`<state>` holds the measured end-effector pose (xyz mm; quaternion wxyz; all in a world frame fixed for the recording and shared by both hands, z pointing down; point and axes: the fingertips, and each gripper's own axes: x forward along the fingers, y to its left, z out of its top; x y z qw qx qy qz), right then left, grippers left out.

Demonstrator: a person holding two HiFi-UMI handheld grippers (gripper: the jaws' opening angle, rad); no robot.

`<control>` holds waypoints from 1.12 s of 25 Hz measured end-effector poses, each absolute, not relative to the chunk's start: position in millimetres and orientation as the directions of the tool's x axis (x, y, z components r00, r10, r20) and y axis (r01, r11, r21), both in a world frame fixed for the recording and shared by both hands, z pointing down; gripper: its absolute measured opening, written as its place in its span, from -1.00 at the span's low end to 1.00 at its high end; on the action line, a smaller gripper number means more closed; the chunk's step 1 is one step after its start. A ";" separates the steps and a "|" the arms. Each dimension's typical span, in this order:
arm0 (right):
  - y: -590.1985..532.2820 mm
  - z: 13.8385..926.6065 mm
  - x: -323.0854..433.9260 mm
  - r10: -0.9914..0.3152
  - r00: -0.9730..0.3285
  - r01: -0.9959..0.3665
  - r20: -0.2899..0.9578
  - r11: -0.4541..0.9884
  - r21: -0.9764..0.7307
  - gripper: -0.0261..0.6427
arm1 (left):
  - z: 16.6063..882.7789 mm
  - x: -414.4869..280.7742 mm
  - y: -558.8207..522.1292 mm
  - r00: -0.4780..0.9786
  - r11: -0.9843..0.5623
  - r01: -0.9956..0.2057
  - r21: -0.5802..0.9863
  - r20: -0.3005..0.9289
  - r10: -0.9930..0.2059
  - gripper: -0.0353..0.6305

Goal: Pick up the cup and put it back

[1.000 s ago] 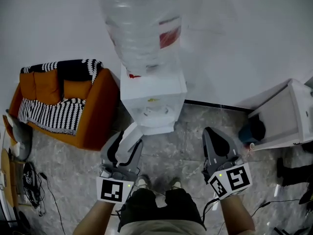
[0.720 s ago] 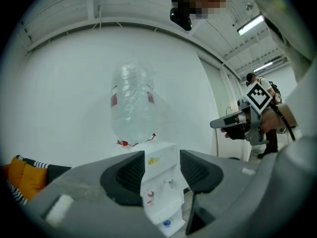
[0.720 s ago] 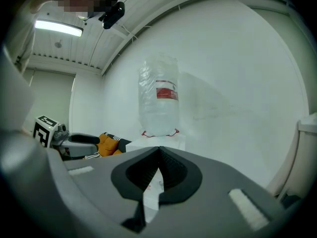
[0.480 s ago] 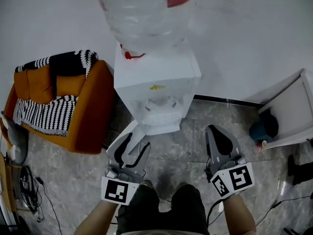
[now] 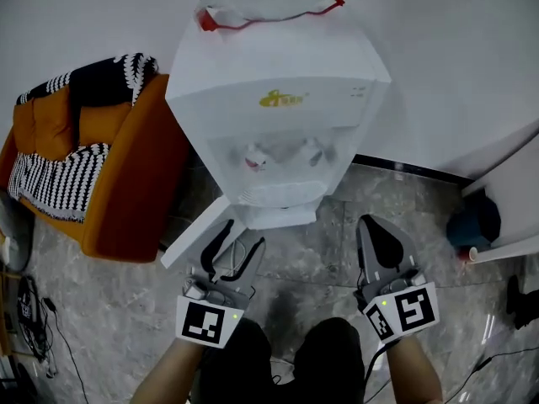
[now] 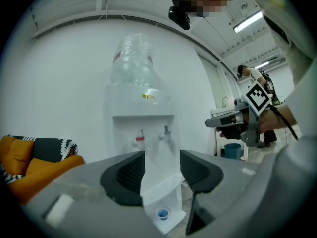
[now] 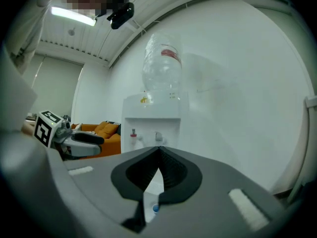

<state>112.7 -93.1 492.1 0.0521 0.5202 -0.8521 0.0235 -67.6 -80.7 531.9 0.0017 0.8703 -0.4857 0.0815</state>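
A small blue cup (image 6: 162,213) stands low in the open bottom compartment of the white water dispenser (image 5: 278,133); it also shows as a blue dot, the cup (image 7: 155,208), in the right gripper view. In the head view it is hidden. My left gripper (image 5: 242,236) hovers in front of the dispenser's swung-out lower door (image 5: 192,241), jaws apart with nothing between them; the left gripper (image 6: 162,168) frames the compartment from a distance. My right gripper (image 5: 376,224) is held level beside it, jaws pressed together and empty; the right gripper (image 7: 159,151) points at the dispenser.
An orange sofa (image 5: 126,183) with a black-and-white throw stands left of the dispenser. A blue bin (image 5: 473,223) and a white cabinet (image 5: 515,183) are at the right. Cables (image 5: 34,310) lie on the marble floor at far left. The wall is close behind the dispenser.
Both grippers and the head camera have sunk toward the floor. The dispenser now fills more of the view and its bottle has slid off the top edge. Neither gripper's jaws changed.
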 end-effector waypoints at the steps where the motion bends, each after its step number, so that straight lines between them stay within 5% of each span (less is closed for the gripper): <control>1: -96.0 505.8 111.8 -0.882 -0.458 -0.887 0.113 0.462 0.005 -0.91 | 545.1 -65.9 -83.5 0.523 -0.536 -0.841 -0.075 0.141 -0.840 -0.20; 28: -157.2 737.5 144.5 -0.893 -0.438 -0.898 0.101 0.440 -0.005 -0.91 | 817.9 -36.1 -171.3 0.654 -0.680 -0.727 -0.095 0.204 -0.728 -0.13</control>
